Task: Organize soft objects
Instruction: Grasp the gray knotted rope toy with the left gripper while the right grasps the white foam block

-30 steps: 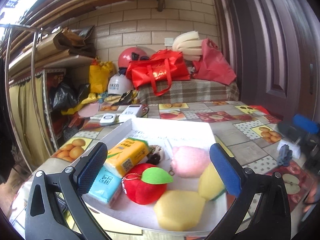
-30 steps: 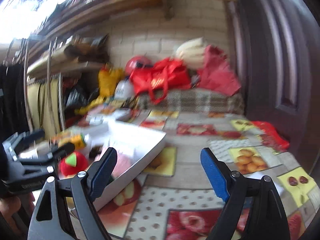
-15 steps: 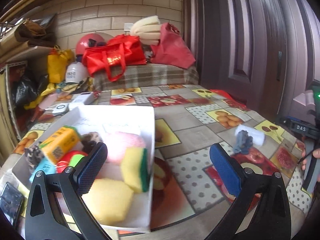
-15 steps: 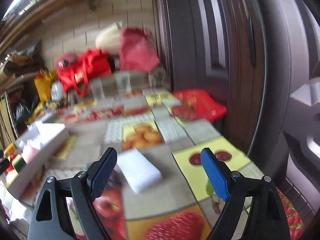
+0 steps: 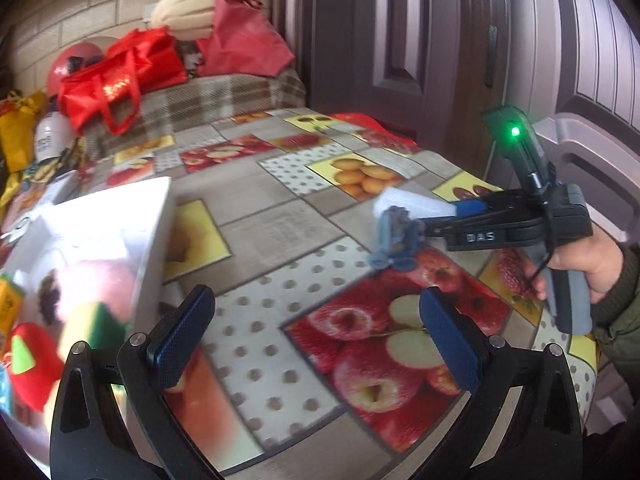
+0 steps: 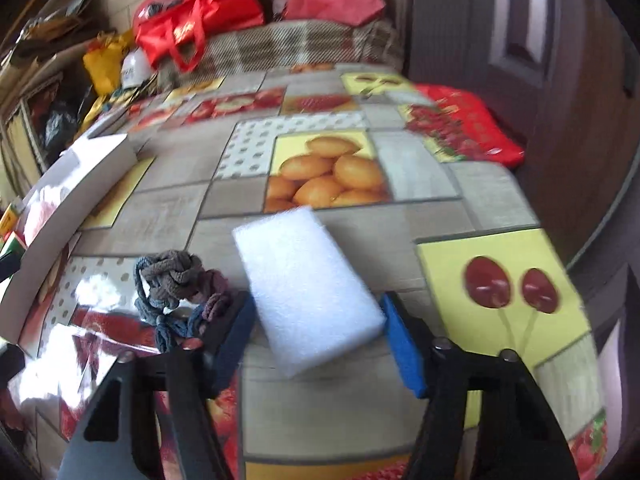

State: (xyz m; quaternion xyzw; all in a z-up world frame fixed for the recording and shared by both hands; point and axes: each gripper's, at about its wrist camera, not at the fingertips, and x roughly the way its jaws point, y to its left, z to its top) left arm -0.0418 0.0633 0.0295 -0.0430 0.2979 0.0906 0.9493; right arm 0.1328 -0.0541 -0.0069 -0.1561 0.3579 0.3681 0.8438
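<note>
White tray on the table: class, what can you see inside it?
The white tray holds a red plush apple, a yellow-green sponge and a pink soft toy; the rest is blurred or cut off.

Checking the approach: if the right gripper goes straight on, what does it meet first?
The white sponge: it already lies between the right gripper's open jaws. The knitted rope bundle sits just left of that line.

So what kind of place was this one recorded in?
Most likely a lived-in home, perhaps an entry or storage corner: a table under a fruit-print oilcloth, a dark panelled door right beside it, and red shopping bags piled against a bare brick wall.
</note>
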